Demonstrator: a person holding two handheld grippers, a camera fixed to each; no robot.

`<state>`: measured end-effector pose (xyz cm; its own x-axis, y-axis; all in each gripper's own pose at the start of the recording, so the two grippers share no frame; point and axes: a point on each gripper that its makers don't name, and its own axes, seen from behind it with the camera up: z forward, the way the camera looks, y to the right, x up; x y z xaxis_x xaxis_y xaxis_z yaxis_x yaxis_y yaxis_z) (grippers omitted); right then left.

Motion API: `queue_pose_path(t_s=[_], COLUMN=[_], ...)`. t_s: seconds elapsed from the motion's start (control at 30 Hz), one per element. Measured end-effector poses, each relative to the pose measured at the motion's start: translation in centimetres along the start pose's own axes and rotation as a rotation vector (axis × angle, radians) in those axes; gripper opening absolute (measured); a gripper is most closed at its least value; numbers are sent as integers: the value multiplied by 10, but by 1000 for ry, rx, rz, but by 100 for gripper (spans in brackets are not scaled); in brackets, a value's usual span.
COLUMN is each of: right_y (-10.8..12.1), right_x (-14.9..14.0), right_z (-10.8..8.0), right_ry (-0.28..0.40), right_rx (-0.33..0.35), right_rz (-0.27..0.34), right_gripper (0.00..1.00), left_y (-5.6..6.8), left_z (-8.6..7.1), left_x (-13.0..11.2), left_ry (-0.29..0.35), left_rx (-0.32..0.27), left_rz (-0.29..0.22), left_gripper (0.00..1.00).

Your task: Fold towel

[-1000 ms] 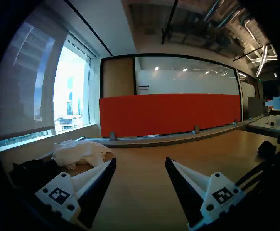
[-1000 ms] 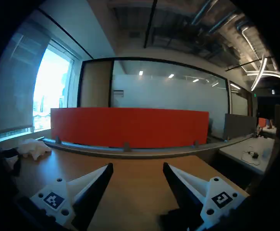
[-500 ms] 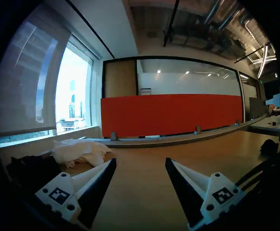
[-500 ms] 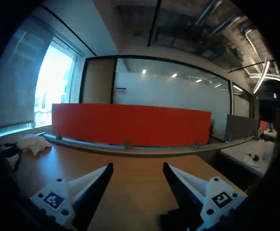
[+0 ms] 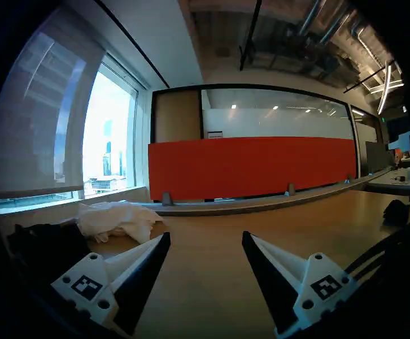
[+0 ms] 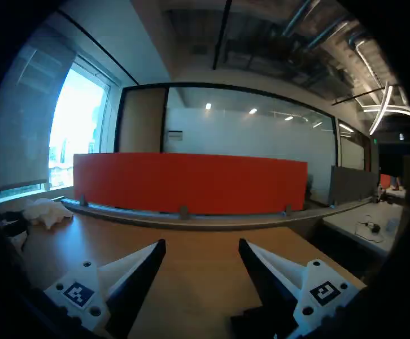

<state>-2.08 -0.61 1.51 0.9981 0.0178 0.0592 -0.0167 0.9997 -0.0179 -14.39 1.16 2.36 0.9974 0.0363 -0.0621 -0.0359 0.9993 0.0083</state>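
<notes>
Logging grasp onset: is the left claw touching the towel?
Apart. Left gripper view: bare desk shows between the open left claw and the crumpled towel farther back.

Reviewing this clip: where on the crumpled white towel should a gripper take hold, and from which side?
Probably the loose fold on the towel's near edge, facing the open left gripper. The towel lies in a crumpled heap with no flat corner showing. In the left gripper view a dark item crowds its left side, so coming in low across the bare desk from the right looks clearest.
</notes>
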Motion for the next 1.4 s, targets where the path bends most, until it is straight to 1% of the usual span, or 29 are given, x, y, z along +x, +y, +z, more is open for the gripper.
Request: queue_pose_path(t_s=[0.3,0.4,0.6,0.8,1.1,1.2,1.4], right_y=[9,11,8,8,12,16,27], right_x=[2,1,1,-3,-5,-16,-36], right_z=[-2,-3,-5,-5,-3,-3,-1], right_ry=[3,3,8,6,41,46,53], right_rx=[-8,-10,-2,1,-2,-3,-16], right_rz=[0,1,0,-28,-42,-39,10], right_gripper=[100,100,100,100,100,100,100], left_y=[-5,-6,-4,-3,-3,-3,-3], left_z=[-1,0,1,1,0,0,1], left_x=[-6,-8,-11,-12,-12,-12,-13], left_ry=[-15,-23,-34,-37,-37,-37,-37], left_rx=[3,1,-11,-16,-16,-16,-16], left_rz=[-39,-44,-45,-46,-45,-45,-45], left_gripper=[94,94,94,94,94,94,94])
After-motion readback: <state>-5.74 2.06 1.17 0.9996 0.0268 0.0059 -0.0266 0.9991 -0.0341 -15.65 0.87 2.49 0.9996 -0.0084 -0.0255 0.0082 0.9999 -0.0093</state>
